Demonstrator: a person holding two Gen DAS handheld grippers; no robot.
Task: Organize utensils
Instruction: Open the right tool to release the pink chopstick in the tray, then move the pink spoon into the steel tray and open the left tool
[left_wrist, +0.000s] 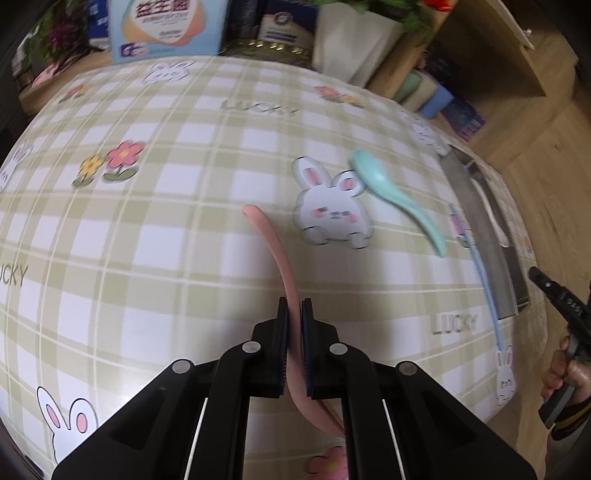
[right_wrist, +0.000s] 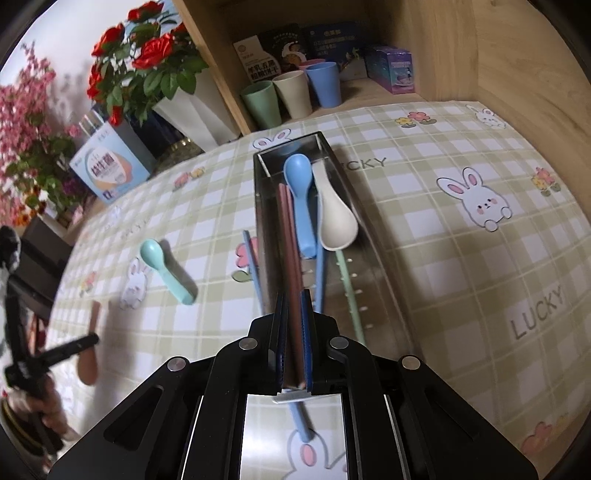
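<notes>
My left gripper (left_wrist: 294, 304) is shut on a pink spoon (left_wrist: 275, 251), with the handle pointing away over the checked tablecloth and the bowl under the fingers. A teal spoon (left_wrist: 391, 199) and a blue chopstick (left_wrist: 480, 266) lie loose on the cloth beside the metal tray (left_wrist: 476, 206). My right gripper (right_wrist: 293, 297) is shut on a pair of dusty-pink chopsticks (right_wrist: 288, 236) whose far ends reach into the metal tray (right_wrist: 258, 206). Inside the tray lie a blue spoon (right_wrist: 301, 199), a white spoon (right_wrist: 334, 214), a blue chopstick (right_wrist: 319, 280) and a green chopstick (right_wrist: 349, 295).
A wooden shelf holds coloured cups (right_wrist: 291, 92) and boxes just behind the tray. A white flower pot (right_wrist: 195, 107), a light blue box (right_wrist: 107, 166) and other packages line the table's far edge. A hand (left_wrist: 565, 373) holds the right gripper at the table's right edge.
</notes>
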